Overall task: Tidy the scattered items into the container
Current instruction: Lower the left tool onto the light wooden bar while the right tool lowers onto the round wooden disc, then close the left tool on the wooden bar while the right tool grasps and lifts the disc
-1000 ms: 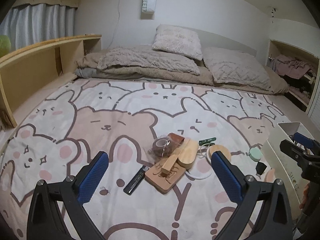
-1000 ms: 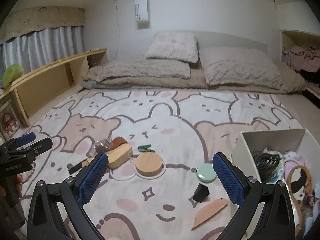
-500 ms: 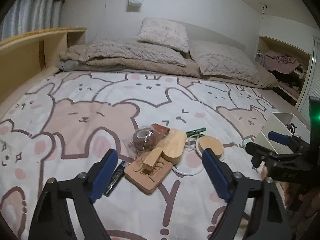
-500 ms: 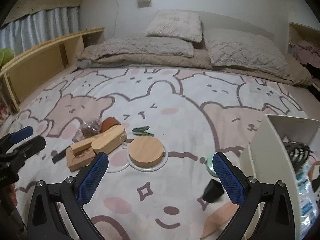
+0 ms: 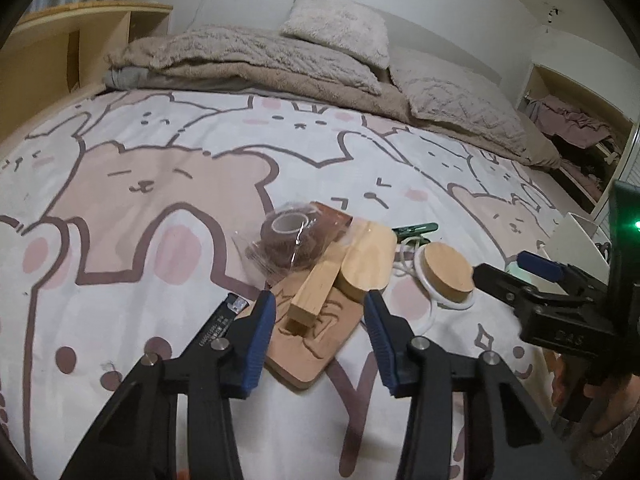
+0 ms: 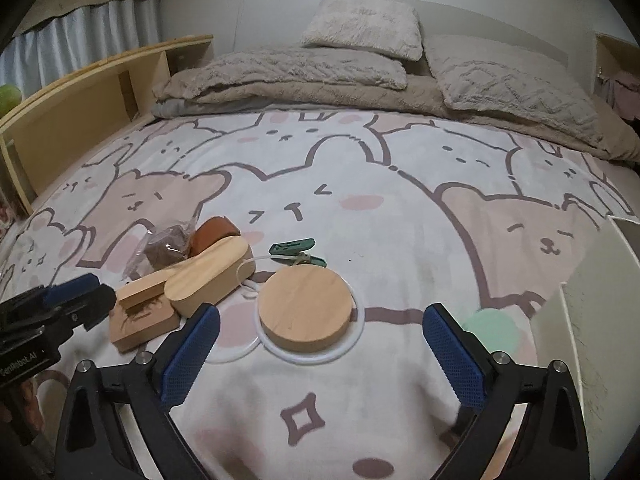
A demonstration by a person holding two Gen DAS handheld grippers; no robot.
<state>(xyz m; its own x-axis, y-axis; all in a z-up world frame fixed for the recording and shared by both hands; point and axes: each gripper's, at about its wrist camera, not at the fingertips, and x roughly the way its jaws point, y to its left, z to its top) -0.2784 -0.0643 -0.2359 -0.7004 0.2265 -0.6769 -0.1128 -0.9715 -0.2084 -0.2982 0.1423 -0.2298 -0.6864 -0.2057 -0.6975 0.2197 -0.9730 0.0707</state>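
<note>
Left wrist view: the left gripper (image 5: 320, 320) has its jaws closing around the carved wooden board (image 5: 320, 340) on the bed, not yet pinching.

Right wrist view: the right gripper (image 6: 320, 344) has spread jaws, narrowing slightly, empty, framing the round wooden disc (image 6: 306, 310) beside that board. Next: grip, lift.

We see a wooden block (image 5: 314, 296) lying on the carved board (image 5: 316, 336); the tape roll (image 5: 288, 236) lies behind them; the round wooden disc (image 6: 306, 312) sits to their right, the clip (image 6: 296, 252) behind it; pillows (image 6: 364, 26) lie at the far end.
</note>
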